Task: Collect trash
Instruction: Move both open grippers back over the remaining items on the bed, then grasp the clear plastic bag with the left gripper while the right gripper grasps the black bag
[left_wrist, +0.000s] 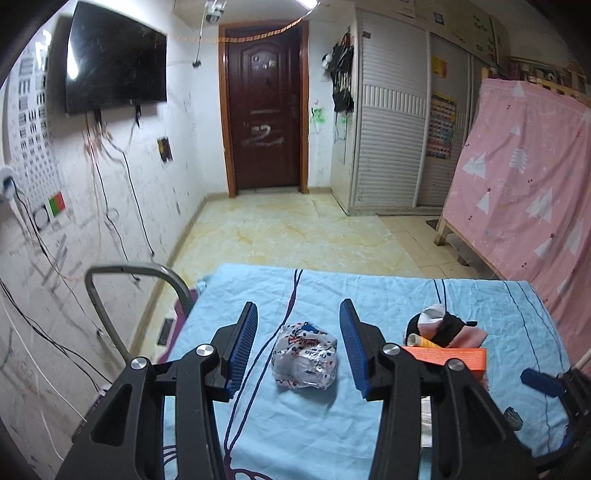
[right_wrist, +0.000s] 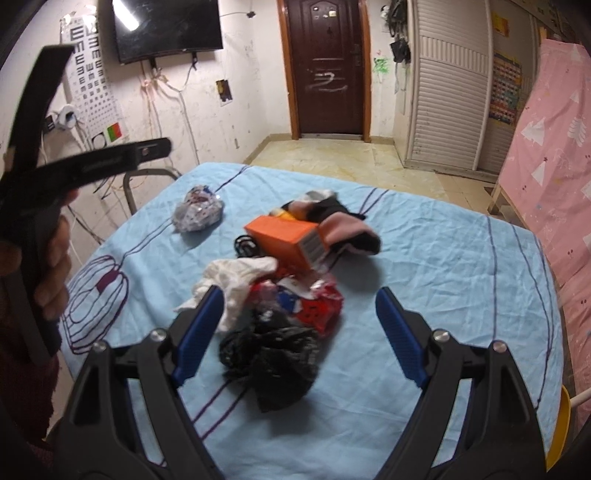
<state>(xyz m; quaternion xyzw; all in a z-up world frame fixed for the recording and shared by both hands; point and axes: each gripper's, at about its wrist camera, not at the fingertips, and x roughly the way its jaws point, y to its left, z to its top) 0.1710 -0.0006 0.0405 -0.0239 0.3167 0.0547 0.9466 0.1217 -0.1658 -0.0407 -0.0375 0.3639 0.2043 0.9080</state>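
A crumpled printed plastic wrapper (left_wrist: 304, 356) lies on the light blue tablecloth (left_wrist: 295, 424); it also shows in the right wrist view (right_wrist: 198, 212). My left gripper (left_wrist: 298, 332) is open, its blue pads on either side of the wrapper and apart from it. My right gripper (right_wrist: 299, 314) is open above a pile: a black plastic bag (right_wrist: 275, 363), a red printed wrapper (right_wrist: 314, 304), white crumpled paper (right_wrist: 240, 278), an orange box (right_wrist: 286, 236) and pink and black cloth (right_wrist: 347, 229). The orange box (left_wrist: 448, 358) and cloth (left_wrist: 448, 326) show to the left gripper's right.
A grey chair frame (left_wrist: 122, 295) stands at the table's left edge by a wall with hanging cables. A pink sheet (left_wrist: 524, 184) hangs on the right. A tiled floor (left_wrist: 288, 232) leads to a dark door (left_wrist: 266, 110). The left handle (right_wrist: 33, 206) shows in the right wrist view.
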